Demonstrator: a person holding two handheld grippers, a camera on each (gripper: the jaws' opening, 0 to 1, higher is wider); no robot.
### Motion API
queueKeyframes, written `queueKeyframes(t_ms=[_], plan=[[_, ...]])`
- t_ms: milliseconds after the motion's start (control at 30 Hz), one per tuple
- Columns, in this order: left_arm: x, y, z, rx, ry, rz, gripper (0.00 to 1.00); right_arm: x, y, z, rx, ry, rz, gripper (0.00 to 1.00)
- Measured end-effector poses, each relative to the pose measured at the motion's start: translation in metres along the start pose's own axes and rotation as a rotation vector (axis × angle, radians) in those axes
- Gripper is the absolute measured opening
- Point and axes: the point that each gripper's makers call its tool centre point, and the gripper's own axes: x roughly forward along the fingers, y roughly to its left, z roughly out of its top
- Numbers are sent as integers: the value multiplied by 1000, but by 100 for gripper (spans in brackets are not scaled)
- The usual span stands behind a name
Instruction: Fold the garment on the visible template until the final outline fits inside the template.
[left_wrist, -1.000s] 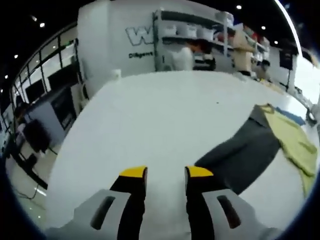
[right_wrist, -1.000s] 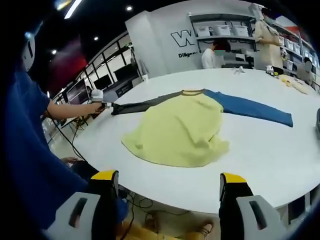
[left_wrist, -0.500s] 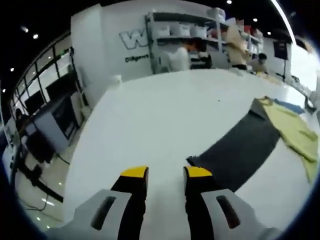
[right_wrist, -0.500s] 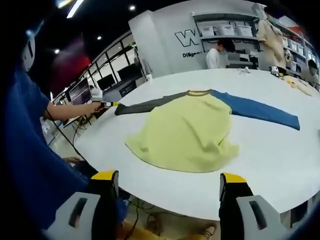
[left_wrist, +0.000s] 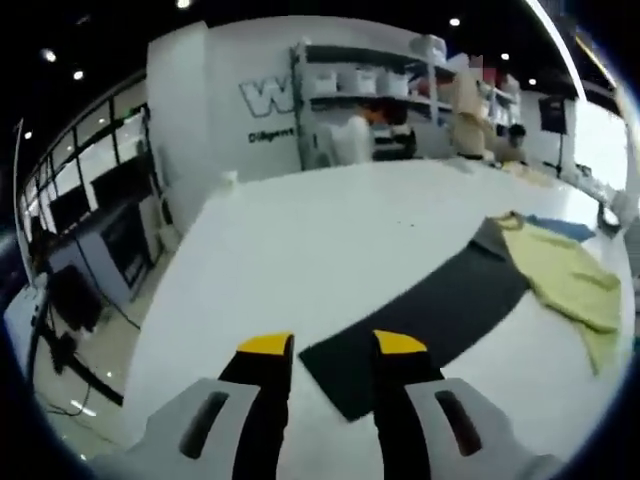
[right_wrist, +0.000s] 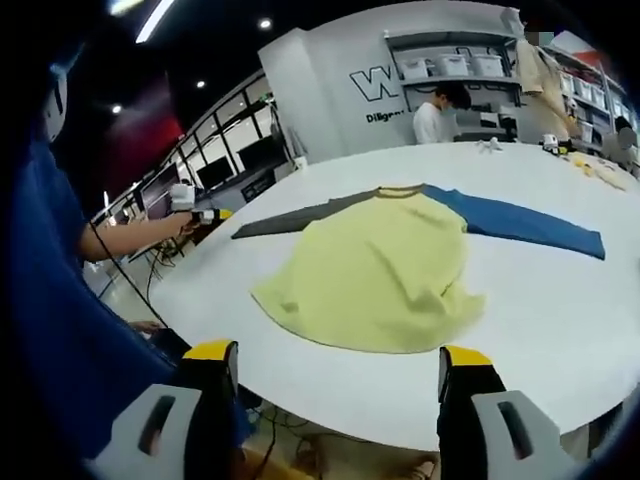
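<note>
Two grippers | left gripper jaws narrowly parted, empty, at dark grey sleeve cuff | right gripper wide, I hold it off the near edge of the white table | yellow long-sleeved shirt flat, sleeves running left-right, left nearer

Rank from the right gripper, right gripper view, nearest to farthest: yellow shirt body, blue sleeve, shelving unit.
1. yellow shirt body: on the white table, straight ahead of the right gripper.
2. blue sleeve: beyond it, stretched to the right.
3. shelving unit: against the back wall, past the table.
</note>
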Motion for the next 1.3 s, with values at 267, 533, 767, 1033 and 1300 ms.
queueKeyframes(t_ms=[267, 533, 767, 1033, 1300], plan=[[-38, -98, -20, 48, 34, -153, 40, -3, -17, -1, -20, -13, 27, 79], [-73, -208, -36, 29, 48, -329, 42, -6, -45, -1, -38, -26, 71, 78], [-88, -276, -63, -3, 104, -422, 36, -10, -59, -5, -47, -32, 102, 75], [-82, -325, -82, -28, 183, -477, 33, -10, -68, -8, -47, -42, 134, 74], [-68, -340, -90, -104, 249, -432, 33, -19, -77, -15, -37, -40, 148, 74]])
